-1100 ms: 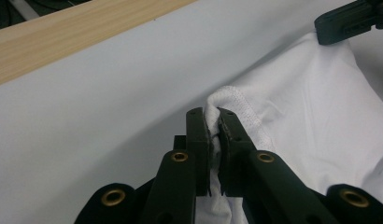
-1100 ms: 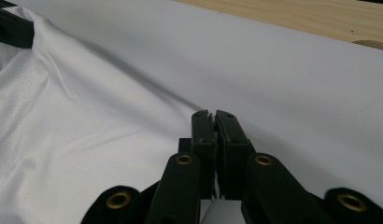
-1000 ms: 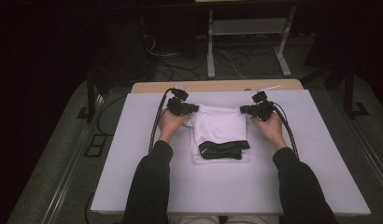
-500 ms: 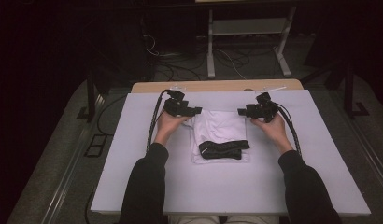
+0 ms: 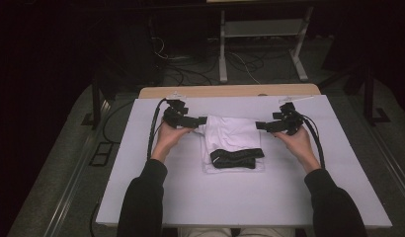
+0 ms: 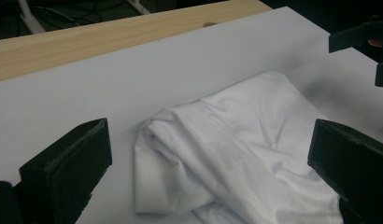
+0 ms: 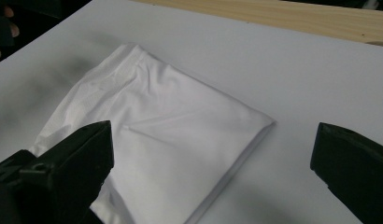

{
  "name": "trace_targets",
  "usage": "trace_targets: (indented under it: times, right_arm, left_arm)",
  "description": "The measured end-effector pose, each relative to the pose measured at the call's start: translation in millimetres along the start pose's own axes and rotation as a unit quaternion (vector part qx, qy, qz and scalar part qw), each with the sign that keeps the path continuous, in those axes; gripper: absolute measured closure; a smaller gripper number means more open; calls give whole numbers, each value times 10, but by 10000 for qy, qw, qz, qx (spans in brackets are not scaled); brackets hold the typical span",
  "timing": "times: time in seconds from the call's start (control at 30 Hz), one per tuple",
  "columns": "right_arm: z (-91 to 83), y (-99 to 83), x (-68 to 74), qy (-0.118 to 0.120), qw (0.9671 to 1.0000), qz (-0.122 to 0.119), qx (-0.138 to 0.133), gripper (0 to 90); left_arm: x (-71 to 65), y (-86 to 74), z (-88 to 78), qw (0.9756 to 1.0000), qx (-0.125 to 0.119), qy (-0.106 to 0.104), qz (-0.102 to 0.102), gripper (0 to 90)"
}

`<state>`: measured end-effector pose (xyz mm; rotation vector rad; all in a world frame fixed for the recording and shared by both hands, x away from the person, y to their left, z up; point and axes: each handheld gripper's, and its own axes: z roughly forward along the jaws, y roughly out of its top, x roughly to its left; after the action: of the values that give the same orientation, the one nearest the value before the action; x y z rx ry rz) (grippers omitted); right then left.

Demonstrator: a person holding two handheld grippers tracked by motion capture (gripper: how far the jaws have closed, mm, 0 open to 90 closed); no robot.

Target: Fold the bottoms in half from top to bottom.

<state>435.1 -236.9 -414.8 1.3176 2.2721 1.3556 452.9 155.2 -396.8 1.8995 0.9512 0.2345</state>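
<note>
Garment [image 5: 230, 136], white and folded, lies at the middle of the white board [image 5: 141, 197], its long axis running from the far edge toward the person, with a black waistband [image 5: 236, 158] across its near end. It sits between the two grippers. The left gripper [image 5: 199, 120] is just beside the garment's far left corner, while the right gripper [image 5: 262, 125] stands a little off the far right corner, so the left is the nearer one. Both have just been opening, and the jaws now stand wide with nothing between the pads. In the left gripper view the bunched corner [image 6: 180, 154] lies ahead, between the jaws; in the right gripper view the neat folded corner [image 7: 266, 122] does likewise. Each hand would have to come inward along the far edge to take a corner.
</note>
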Motion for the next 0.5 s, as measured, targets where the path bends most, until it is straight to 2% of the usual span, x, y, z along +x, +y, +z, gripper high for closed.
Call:
trace_targets:
  times: [0.1, 0.27, 0.5]
  right_arm:
    - [-93, -47, 7, 9, 10000, 45, -40, 0]
    - [-253, -128, 30, -11, 9998, -8, -175, 0]
    - [-436, -256, 36, -72, 9997, -74, -228, 0]
  left_arm:
    - [-9, -35, -105, 10000, -87, 15, 1, 0]
    - [-28, -95, -243, 9999, -167, 27, 35, 0]
    - [-59, -175, -402, 9996, -287, 21, 29, 0]
